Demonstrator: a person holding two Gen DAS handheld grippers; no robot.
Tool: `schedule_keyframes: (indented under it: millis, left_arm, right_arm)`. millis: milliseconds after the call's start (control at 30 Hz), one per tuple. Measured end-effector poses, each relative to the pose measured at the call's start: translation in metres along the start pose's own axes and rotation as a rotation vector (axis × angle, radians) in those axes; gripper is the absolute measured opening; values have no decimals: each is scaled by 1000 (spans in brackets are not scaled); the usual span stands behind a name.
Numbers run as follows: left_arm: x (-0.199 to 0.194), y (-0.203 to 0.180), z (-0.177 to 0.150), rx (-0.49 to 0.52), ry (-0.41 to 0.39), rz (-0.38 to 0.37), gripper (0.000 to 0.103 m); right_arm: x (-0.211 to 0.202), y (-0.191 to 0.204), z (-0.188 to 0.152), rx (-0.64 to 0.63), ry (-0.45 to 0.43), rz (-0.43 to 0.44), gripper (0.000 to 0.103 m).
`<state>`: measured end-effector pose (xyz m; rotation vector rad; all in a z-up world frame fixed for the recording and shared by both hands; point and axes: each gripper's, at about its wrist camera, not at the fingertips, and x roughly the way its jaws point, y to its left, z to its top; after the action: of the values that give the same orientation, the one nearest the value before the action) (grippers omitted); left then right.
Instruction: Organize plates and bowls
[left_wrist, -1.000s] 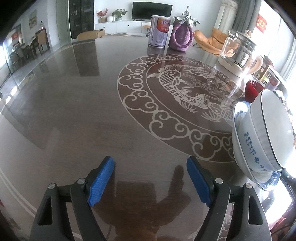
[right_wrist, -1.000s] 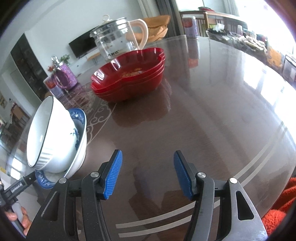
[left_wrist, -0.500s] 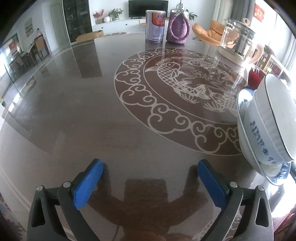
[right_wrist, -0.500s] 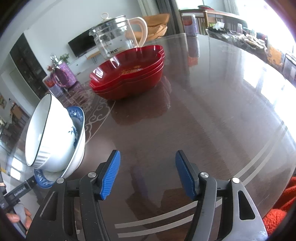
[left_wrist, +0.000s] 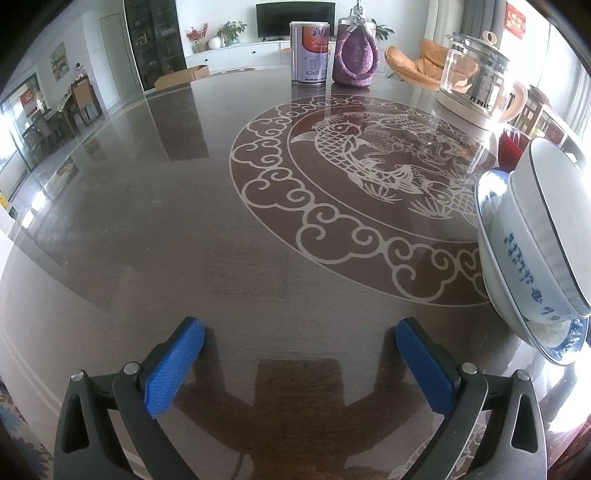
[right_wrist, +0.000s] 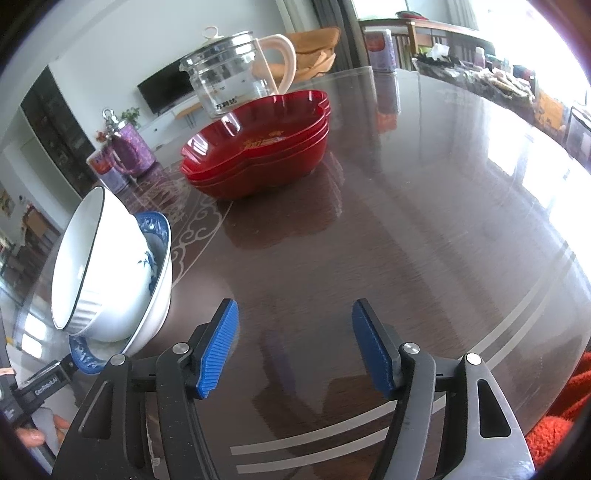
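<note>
A white bowl (left_wrist: 546, 229) leans tilted inside a blue-and-white bowl (left_wrist: 495, 273) on the dark table, at the right edge of the left wrist view. My left gripper (left_wrist: 299, 332) is open wide over bare table, left of that stack, nothing between its pads. In the right wrist view the same white bowl (right_wrist: 85, 266) and blue-and-white bowl (right_wrist: 159, 295) stand at the left. My right gripper (right_wrist: 295, 310) is to their right; its jaws are opening with nothing between them. Beyond it sits a stack of red heart-shaped plates (right_wrist: 258, 155).
A glass kettle (right_wrist: 232, 85) stands behind the red plates. A tin can (left_wrist: 309, 53) and a purple bag (left_wrist: 354, 55) are at the table's far side. A hand (right_wrist: 40, 432) holds the left gripper's body at lower left. Orange-red fabric (right_wrist: 565, 417) shows at the right.
My left gripper's jaws have spread much wider, and its view has tipped a little. The right gripper's jaws have widened slightly. The bowls and plates have stayed put.
</note>
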<state>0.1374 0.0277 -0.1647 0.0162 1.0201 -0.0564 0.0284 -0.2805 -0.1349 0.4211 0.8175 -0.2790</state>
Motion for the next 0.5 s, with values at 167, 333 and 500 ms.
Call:
schedule_keyframes:
  millis: [167, 333, 500]
  left_arm:
    - [-1, 0, -1, 9, 1, -4, 103]
    - [1, 0, 1, 12, 14, -3, 103]
    - [2, -1, 4, 31, 37, -14, 103]
  right_arm:
    - [0, 0, 0, -1, 0, -1, 68]
    - [0, 2, 0, -12, -1, -7, 68]
    - [-1, 1, 0, -8, -2, -1, 68]
